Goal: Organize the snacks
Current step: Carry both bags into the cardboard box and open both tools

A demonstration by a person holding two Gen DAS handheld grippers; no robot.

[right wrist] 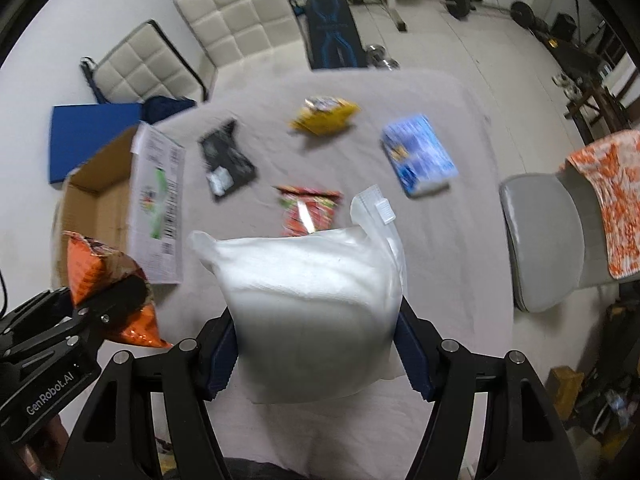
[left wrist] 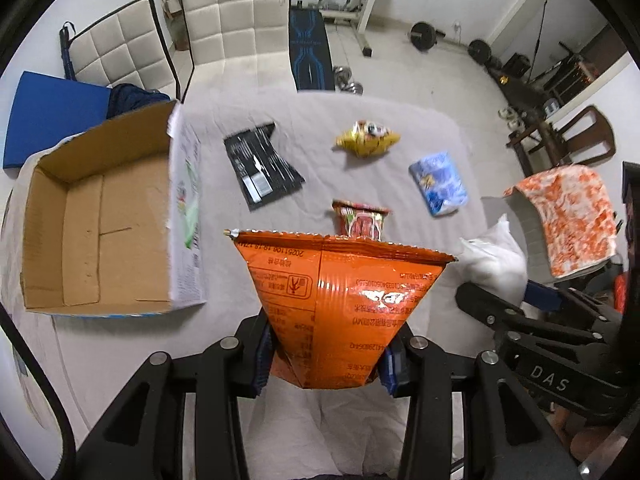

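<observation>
My left gripper [left wrist: 326, 360] has its fingers [left wrist: 262, 354] clamped on the lower end of the orange snack bag [left wrist: 340, 300], holding it up off the table so it can swing over to the open cardboard box [left wrist: 100, 220], which sits at the table's left edge with its mouth up, ready to receive things. My right gripper [right wrist: 316, 356] grips the white bag [right wrist: 316, 304] across its belly, fingers [right wrist: 222, 354] pressed into both sides, because it is soft and would sag otherwise. The black packet [left wrist: 262, 166], yellow bag [left wrist: 368, 139], blue pack [left wrist: 439, 182] and red packet [left wrist: 360, 222] lie apart on the cloth, mid-table, not yet collected.
</observation>
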